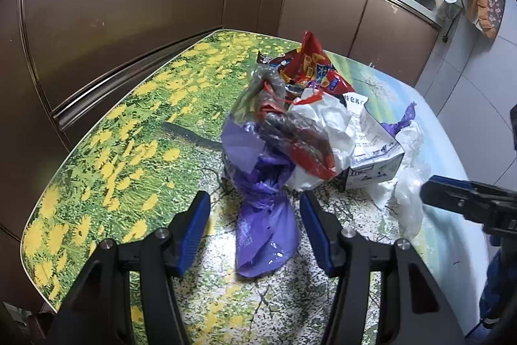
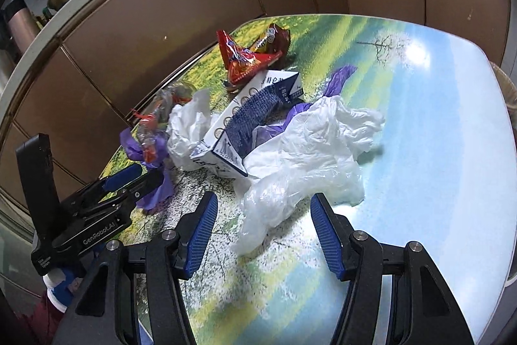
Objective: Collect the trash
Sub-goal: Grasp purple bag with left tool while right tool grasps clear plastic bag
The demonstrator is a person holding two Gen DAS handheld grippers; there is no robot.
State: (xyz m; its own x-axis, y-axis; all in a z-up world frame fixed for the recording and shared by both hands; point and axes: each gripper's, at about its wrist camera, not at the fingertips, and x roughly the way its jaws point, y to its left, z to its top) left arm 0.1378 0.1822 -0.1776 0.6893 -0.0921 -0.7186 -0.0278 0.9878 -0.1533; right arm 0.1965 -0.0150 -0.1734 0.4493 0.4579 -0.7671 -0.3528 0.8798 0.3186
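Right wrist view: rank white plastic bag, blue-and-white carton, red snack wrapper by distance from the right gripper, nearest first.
From the right gripper:
1. White plastic bag, straight ahead, its near end between the open fingers.
2. Blue-and-white carton, behind the bag, slightly left.
3. Red snack wrapper, farthest, by the table's far edge.

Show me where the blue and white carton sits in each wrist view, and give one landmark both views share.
Left wrist view: the blue and white carton lies right of centre, behind the white plastic bag.
Right wrist view: the carton lies at centre, left of and partly under the white bag.
Shared landmark: the red snack wrapper beyond the carton.
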